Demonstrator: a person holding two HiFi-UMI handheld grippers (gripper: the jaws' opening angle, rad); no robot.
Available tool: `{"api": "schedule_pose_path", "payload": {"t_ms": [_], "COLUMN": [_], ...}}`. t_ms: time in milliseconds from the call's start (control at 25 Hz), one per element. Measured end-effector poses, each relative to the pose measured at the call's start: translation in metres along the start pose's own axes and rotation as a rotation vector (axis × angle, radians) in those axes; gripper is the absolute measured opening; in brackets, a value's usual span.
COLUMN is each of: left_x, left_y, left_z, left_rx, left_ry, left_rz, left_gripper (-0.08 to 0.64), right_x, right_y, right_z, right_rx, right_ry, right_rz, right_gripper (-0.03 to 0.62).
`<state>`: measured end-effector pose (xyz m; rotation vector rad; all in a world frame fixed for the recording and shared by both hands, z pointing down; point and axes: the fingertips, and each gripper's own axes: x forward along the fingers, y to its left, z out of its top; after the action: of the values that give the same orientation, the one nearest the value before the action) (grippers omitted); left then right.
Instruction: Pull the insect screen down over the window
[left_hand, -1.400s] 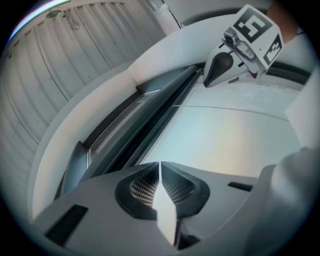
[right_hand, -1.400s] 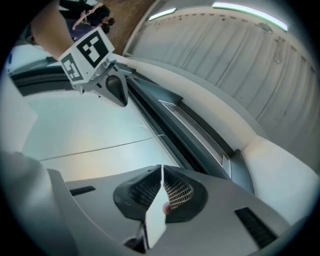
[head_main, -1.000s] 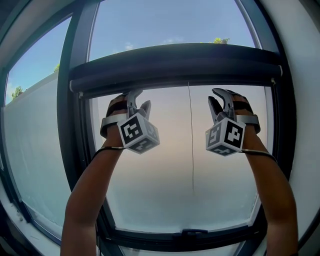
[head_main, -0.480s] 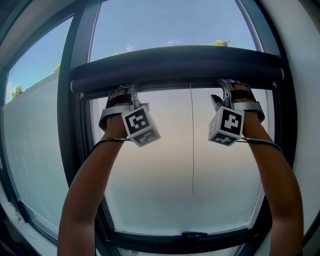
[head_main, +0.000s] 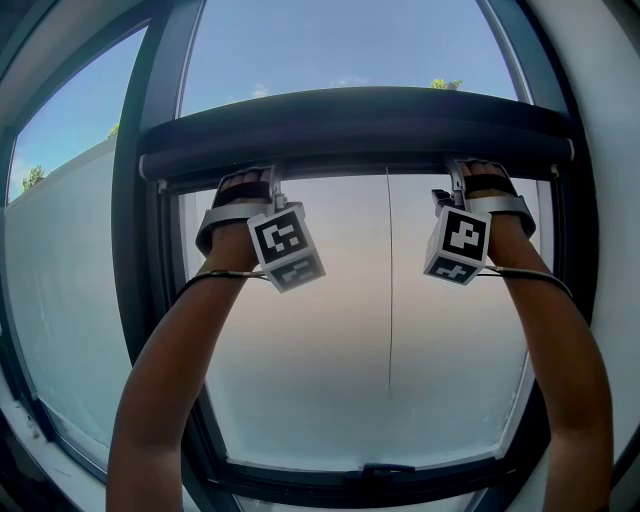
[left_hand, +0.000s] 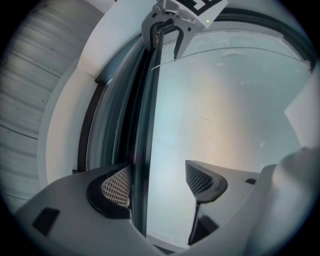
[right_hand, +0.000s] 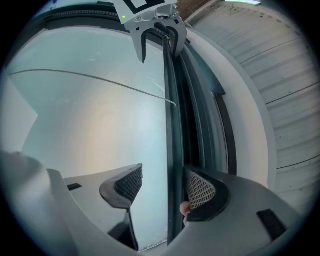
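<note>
the step in hand is the reach for a grip, and no pull has begun. the insect screen (head_main: 360, 125) looks fully rolled up in its dark housing, which runs across the upper part of the window from one side of the window frame (head_main: 150, 250) to the other, and the glass (head_main: 300, 380) below it is uncovered. both arms are raised to the pull bar (head_main: 340, 166) along the housing's lower edge, one towards each end, with a thin cord (head_main: 389, 300) hanging down between them. the left gripper (left_hand: 152, 182) has its jaws spread wide. the dark edge of the bar runs between them, close against one pad, with a clear gap to the other, so nothing is pinched. the right gripper (right_hand: 162, 186) has its jaws opening. the same dark edge sits between them, close to the outer pad and well off the inner one, so it grips nothing either. the next move probably calls for both grippers to press their jaws together on the bar at about the same time. a level, even pull straight down towards the sill would then let the screen unroll without tilting or binding in the side tracks. a weak pinch on such a thin edge could slip once the spring resists.
</note>
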<state>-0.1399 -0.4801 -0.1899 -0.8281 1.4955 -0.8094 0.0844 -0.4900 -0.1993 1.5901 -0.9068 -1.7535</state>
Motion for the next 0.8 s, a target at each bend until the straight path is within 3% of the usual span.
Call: {"api": "schedule_pose_path", "payload": {"t_ms": [800], "left_x": [-0.018], "left_y": [-0.021], "left_z": [-0.004], "left_rx": [0.023], "left_ry": [0.026], "left_rz": [-0.111], "left_gripper": [0.314], "right_x": [-0.017], "right_y": [0.023], "right_z": [0.001], "right_rx": [-0.041], "right_ry": [0.018], "right_rz": [0.123], "right_gripper": [0.255]}}
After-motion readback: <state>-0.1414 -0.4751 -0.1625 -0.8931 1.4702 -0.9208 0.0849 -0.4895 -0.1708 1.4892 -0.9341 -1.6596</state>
